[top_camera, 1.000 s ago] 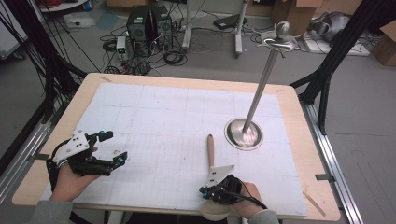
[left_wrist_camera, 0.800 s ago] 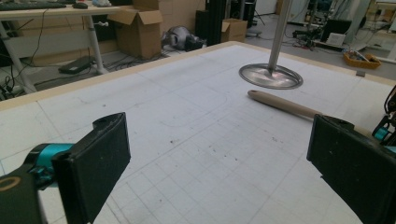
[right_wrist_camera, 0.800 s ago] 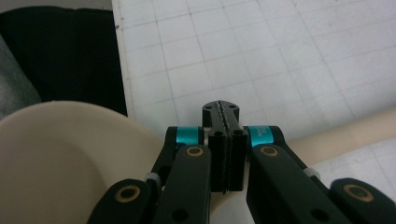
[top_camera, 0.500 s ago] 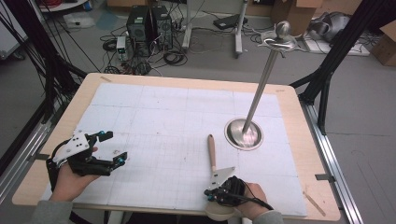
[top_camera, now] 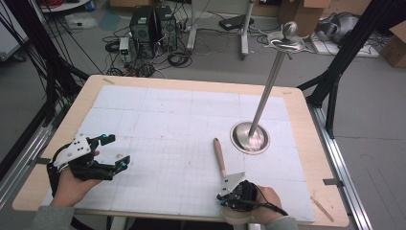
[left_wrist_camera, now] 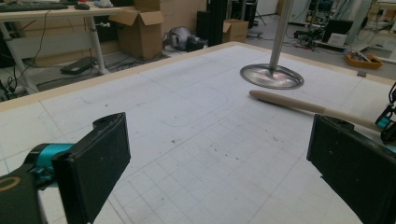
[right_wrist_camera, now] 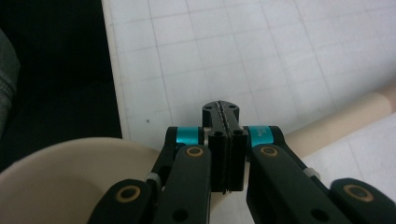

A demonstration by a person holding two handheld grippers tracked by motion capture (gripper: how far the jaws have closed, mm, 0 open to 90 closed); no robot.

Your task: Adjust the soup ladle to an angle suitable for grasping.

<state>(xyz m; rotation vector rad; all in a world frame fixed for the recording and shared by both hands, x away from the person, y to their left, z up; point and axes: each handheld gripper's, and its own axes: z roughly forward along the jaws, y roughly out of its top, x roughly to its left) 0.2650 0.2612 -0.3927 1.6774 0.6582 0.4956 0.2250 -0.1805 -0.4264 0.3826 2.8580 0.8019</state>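
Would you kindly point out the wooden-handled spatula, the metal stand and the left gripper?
spatula (top_camera: 219,154), high view, on its wooden handle.
metal stand (top_camera: 250,138), high view, on its round base.
left gripper (top_camera: 113,151), high view, between its open jaws.

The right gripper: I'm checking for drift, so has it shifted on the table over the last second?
Yes. The right gripper slid slightly rightward along the near edge, closer to the stand base.

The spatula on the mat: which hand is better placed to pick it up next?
Probably right. The right tongs are beside the spatula blade, though shut. The left tongs are open but far across the mat.
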